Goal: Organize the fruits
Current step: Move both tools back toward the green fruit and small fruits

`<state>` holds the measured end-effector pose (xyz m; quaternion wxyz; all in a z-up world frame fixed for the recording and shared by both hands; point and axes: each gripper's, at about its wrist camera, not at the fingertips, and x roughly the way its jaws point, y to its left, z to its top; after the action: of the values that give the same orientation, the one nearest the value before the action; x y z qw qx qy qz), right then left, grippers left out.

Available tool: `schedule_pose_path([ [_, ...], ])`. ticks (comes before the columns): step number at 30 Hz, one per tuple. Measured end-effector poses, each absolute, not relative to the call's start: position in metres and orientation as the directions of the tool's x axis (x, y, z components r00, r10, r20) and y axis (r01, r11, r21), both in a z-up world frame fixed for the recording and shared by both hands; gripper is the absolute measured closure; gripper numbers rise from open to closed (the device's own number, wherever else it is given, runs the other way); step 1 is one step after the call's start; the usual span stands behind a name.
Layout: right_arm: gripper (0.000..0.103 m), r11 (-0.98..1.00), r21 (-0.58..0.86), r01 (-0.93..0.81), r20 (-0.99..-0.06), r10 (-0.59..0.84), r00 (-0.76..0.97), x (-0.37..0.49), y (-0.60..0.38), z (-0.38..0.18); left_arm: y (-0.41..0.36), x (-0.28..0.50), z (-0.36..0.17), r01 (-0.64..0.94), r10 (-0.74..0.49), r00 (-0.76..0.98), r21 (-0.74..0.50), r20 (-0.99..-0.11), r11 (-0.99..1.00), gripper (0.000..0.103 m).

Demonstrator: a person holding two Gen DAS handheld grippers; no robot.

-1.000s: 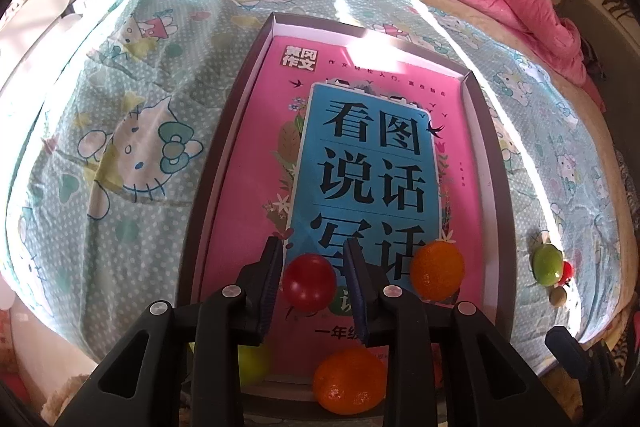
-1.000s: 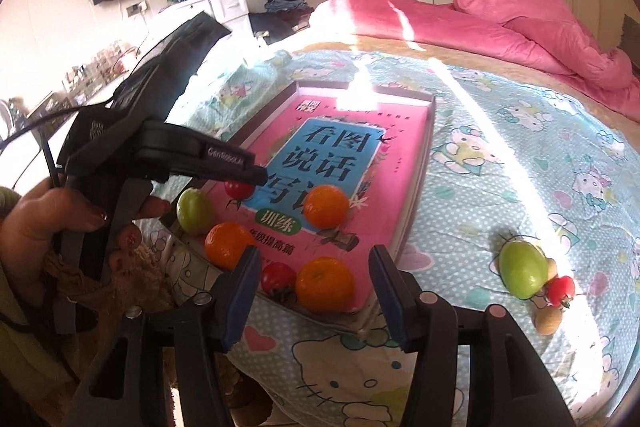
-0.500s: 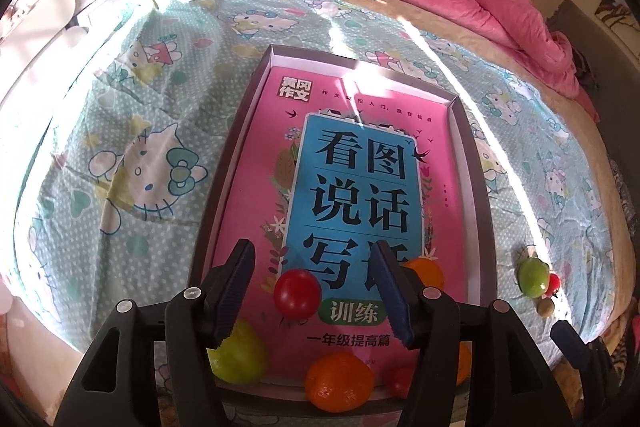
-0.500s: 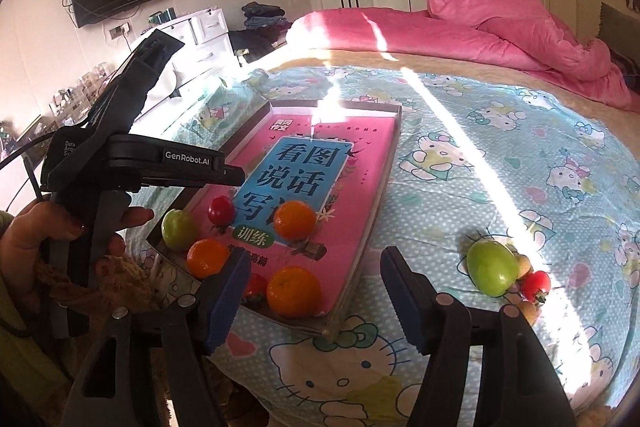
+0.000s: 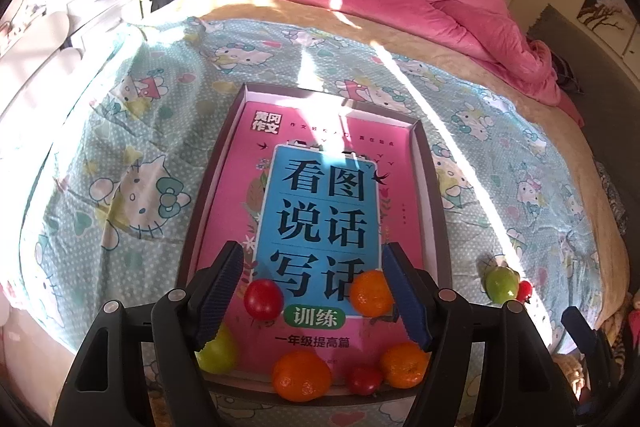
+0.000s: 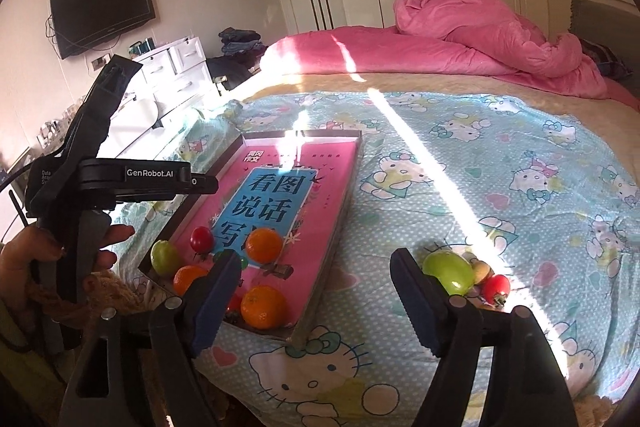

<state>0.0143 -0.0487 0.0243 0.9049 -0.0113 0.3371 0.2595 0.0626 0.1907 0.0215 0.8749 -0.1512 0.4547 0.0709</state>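
Red tomato [image 5: 263, 299] lies free between the opening left tool's [image 5: 316, 297] spread jaws.

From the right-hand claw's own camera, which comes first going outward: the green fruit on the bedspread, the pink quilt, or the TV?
1. Green fruit, on the bedspread just beyond the right claw, toward its right finger.
2. Pink quilt, heaped across the bed.
3. TV, on the far wall, upper left.

Your right hand-held gripper [image 6: 312, 301] hangs over the bed [image 6: 500, 187], jaws opening around nothing. The tray [image 6: 344, 203] holds oranges [image 6: 264, 307] and a tomato [image 6: 201, 238]; a green apple [image 6: 450, 273] lies apart.
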Motion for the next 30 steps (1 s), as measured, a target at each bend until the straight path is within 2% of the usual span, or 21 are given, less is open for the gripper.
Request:
schedule_pose_path([
  [4, 0.02, 0.875, 0.175, -0.452, -0.594, 0.46, 0.66, 0.014, -0.062, 0.031, 0.179, 0.061, 0.03, -0.229, -0.042, 0.592, -0.218, -0.805, 0.949, 0.029],
  [24, 0.018, 0.916, 0.182, -0.357, -0.557, 0.396, 0.73, 0.01, -0.101, 0.044, 0.134, 0.06, 0.048, -0.111, -0.095, 0.61, -0.204, -0.786, 0.973, 0.029],
  [30, 0.013, 0.926, 0.193, -0.323, -0.553, 0.375, 0.744, 0.008, -0.116, 0.047, 0.117, 0.059, 0.051, -0.077, -0.109, 0.604, -0.194, -0.789, 0.978, 0.029],
])
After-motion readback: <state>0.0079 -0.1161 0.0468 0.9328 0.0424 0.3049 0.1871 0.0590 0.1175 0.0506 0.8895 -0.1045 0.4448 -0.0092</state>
